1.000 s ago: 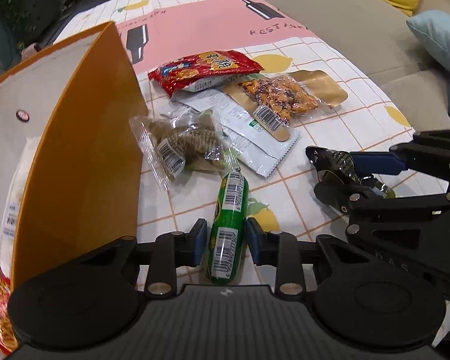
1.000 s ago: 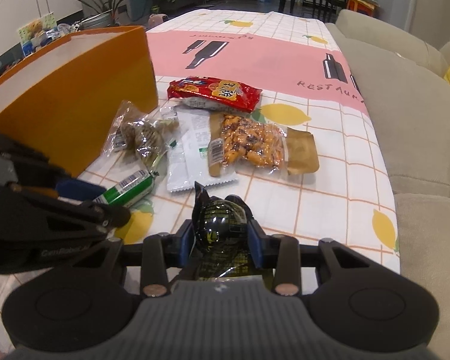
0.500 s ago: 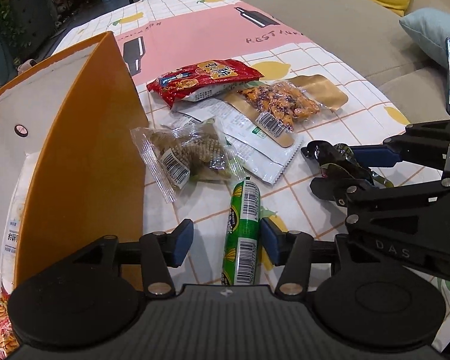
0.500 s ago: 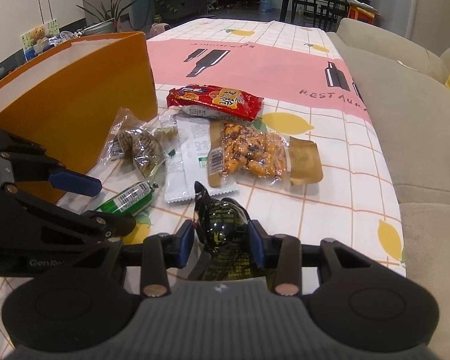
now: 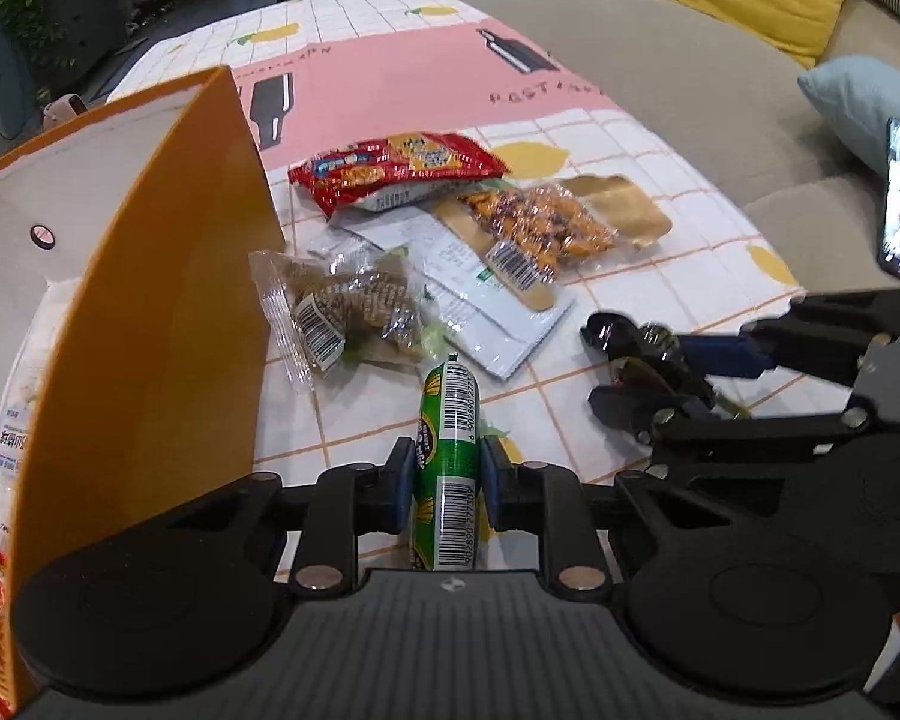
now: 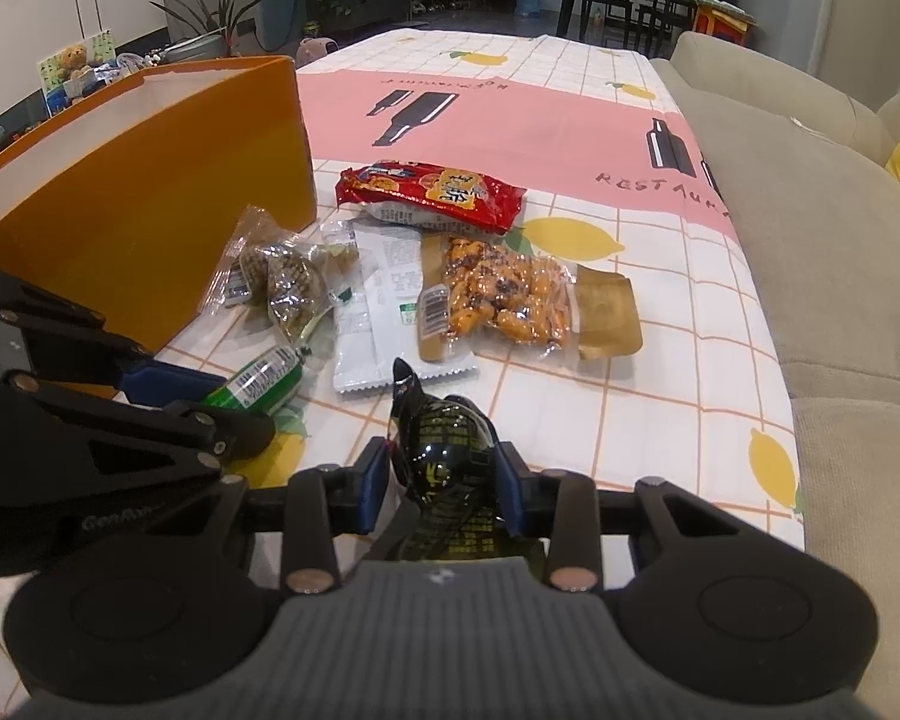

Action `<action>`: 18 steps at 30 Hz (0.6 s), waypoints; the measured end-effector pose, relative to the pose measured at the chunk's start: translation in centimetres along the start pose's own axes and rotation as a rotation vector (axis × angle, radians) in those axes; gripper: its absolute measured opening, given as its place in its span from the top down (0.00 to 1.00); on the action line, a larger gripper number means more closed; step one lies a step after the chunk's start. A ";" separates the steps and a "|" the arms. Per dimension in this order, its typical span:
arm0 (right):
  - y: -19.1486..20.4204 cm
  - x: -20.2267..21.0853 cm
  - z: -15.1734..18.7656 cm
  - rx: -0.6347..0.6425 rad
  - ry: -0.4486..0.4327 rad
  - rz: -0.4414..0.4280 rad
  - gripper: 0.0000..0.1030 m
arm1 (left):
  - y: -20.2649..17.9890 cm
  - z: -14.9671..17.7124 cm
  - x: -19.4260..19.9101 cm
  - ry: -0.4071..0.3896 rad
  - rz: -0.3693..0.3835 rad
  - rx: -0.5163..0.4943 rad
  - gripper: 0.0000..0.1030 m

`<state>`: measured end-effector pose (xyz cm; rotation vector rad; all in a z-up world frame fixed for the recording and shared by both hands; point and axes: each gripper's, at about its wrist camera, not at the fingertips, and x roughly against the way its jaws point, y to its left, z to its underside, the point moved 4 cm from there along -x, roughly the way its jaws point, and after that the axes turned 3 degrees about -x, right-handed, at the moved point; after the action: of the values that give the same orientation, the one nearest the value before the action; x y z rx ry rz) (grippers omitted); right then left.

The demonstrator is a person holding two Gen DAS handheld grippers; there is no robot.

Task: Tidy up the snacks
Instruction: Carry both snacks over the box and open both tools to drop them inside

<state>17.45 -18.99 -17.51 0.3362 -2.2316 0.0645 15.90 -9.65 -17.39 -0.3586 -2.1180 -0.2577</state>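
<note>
A: The left hand-held gripper (image 5: 440, 482) is clenched on the green sausage stick (image 5: 448, 456), gripping it partway along with the far end poking out ahead over the surface (image 5: 660, 138). The right hand-held gripper (image 6: 440, 482) has its blue pads against a shiny black packet (image 6: 444, 456); its jaws are closing a touch.

B: So both are loaded. What worries you?

A: The sausage is round and slick. If the left one tilts it toward the orange box (image 5: 150, 276), I think the stick could pivot in the pads or slide out nose first.

B: And the box wall?

A: It stands just beside the left hand-held gripper. A lift that is too low could knock the stick's free end on that rim.

B: The black packet?

A: It is soft and crinkly, so the squeeze may only catch film, and it could slump out. The two tools also sit close together, so crossing paths to the box risks a bump.

B: The rest?

A: The red packet (image 6: 432, 189), the peanut bag (image 6: 504, 294), the white sachet (image 6: 384, 306) and the clear bag of brown bites (image 5: 348, 306) lie in a loose overlapping pile near the box; a low sweep could drag them.
</note>
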 end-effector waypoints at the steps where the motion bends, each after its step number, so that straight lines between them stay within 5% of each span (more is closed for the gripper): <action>1: 0.0 0.1 0.0 0.000 0.003 0.001 0.66 | 0.1 -0.1 0.4 -0.006 0.003 0.010 0.76; 18: 3.1 6.9 -1.5 0.029 -0.073 -0.028 0.66 | 2.4 -2.1 8.5 -0.092 0.041 0.191 0.76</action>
<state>13.64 -17.28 -10.98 0.3908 -2.3000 0.0708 14.05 -6.78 -8.99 -0.3054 -2.2019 -0.0140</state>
